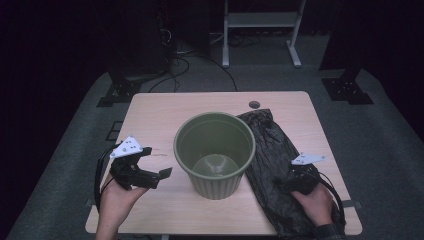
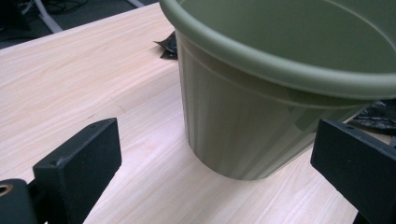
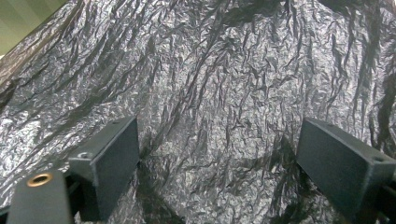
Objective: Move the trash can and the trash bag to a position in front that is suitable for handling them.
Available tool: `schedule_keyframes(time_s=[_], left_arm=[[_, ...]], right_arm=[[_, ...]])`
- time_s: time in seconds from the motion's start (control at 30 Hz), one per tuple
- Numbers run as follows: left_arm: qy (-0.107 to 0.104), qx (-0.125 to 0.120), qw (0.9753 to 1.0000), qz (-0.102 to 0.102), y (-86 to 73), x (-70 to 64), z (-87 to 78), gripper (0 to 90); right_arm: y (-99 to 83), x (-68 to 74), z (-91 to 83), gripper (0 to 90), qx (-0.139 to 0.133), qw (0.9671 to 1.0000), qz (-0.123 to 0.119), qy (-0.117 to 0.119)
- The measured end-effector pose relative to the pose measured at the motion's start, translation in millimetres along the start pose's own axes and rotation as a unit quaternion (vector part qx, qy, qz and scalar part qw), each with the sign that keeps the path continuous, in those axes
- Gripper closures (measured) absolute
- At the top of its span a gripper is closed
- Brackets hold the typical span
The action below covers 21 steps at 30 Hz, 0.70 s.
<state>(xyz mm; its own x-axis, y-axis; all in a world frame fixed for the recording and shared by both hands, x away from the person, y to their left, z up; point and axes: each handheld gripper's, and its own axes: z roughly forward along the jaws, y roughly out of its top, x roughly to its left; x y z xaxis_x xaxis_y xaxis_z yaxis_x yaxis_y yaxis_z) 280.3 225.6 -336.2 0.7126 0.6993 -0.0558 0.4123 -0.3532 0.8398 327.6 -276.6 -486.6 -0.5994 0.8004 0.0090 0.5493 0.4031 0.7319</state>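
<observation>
A green ribbed plastic bin [image 1: 215, 154] stands upright and empty at the middle of the wooden table [image 1: 150, 115]. A crinkled black plastic bag [image 1: 272, 165] lies flat to its right, running from the back toward the front edge. My left gripper [image 1: 162, 175] is open to the left of the bin, its jaws spread wide and facing the bin's wall [image 2: 233, 121]. My right gripper [image 1: 284, 185] hovers open just over the bag [image 3: 219, 93], jaws apart with the film between and below them.
A small round cable hole [image 1: 254, 104] sits near the table's back edge. Behind the table are a white desk frame [image 1: 260, 30] and cables on a grey floor. Bare tabletop lies left of the bin and along the front.
</observation>
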Motion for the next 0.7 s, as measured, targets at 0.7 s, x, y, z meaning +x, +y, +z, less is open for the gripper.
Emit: schedule_keyframes(time_s=[0.7], left_arm=[[0.021, 0.010, 0.9997, -0.002, -54.2, 16.5, 42.0, 0.6]], right_arm=[[0.0, 0.0, 0.0, 12.3, 0.000, 1.0000, 0.000, 0.000]])
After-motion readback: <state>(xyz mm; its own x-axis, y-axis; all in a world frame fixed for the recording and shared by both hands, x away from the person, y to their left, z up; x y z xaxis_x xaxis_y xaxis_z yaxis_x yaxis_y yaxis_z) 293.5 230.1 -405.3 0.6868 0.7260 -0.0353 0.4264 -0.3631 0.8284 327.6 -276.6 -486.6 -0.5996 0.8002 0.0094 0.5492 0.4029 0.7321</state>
